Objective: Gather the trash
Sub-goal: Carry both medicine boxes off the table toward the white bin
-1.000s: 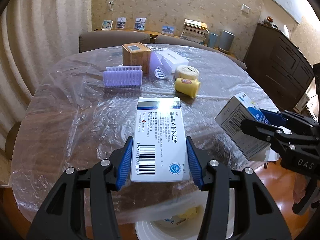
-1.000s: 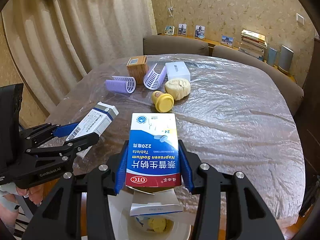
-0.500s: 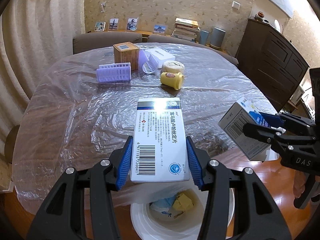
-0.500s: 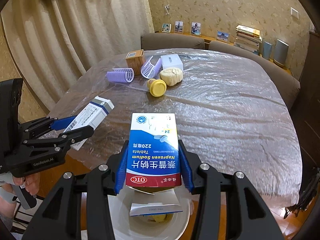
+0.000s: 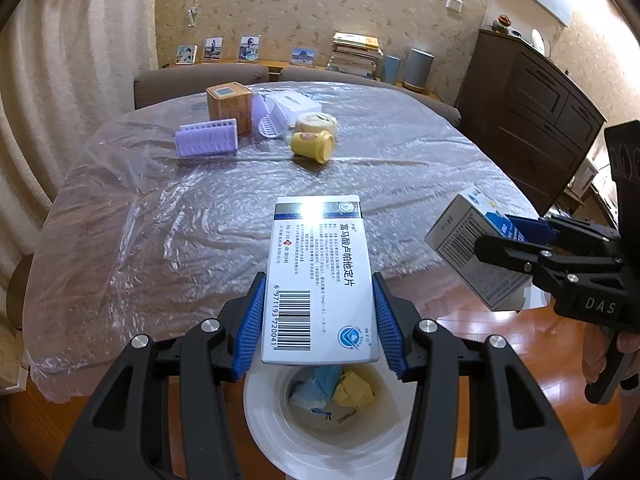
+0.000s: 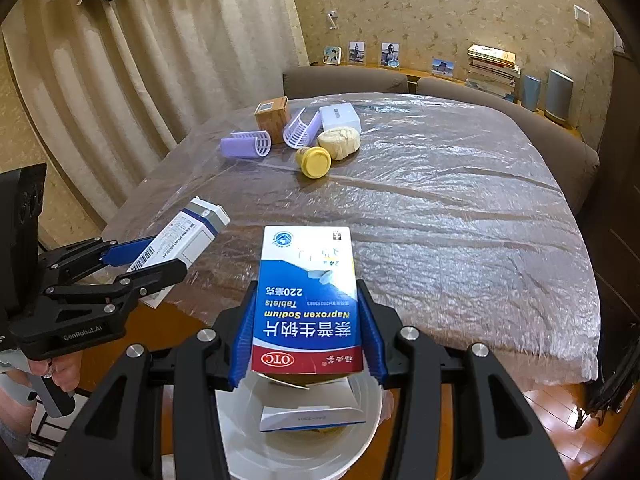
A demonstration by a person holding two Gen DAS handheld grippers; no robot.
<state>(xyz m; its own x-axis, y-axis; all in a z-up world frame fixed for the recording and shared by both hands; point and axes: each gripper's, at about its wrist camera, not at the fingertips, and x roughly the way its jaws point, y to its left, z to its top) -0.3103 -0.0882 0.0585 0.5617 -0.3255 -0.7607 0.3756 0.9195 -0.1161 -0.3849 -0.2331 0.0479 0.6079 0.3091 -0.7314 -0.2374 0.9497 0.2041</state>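
My left gripper (image 5: 318,320) is shut on a white medicine box with a barcode (image 5: 320,280) and holds it above a white trash bin (image 5: 264,420) that stands on the floor off the table's near edge. The bin holds blue and yellow crumpled scraps. My right gripper (image 6: 306,332) is shut on a blue and white Naproxen Sodium box (image 6: 308,300), also above the white bin (image 6: 240,440), where a small white box lies inside. Each gripper shows in the other's view: the right gripper (image 5: 500,248), the left gripper (image 6: 160,260).
The round table under clear plastic (image 5: 180,220) carries a wooden box (image 5: 229,107), two purple racks (image 5: 206,142), a white box (image 5: 294,105), a tape roll (image 5: 316,121) and a yellow jar (image 5: 313,147) at the far side. A dark cabinet (image 5: 540,120) stands right.
Both grippers have pulled back from the table with their boxes. The bin has come fully into view below them, and the table looks farther away.
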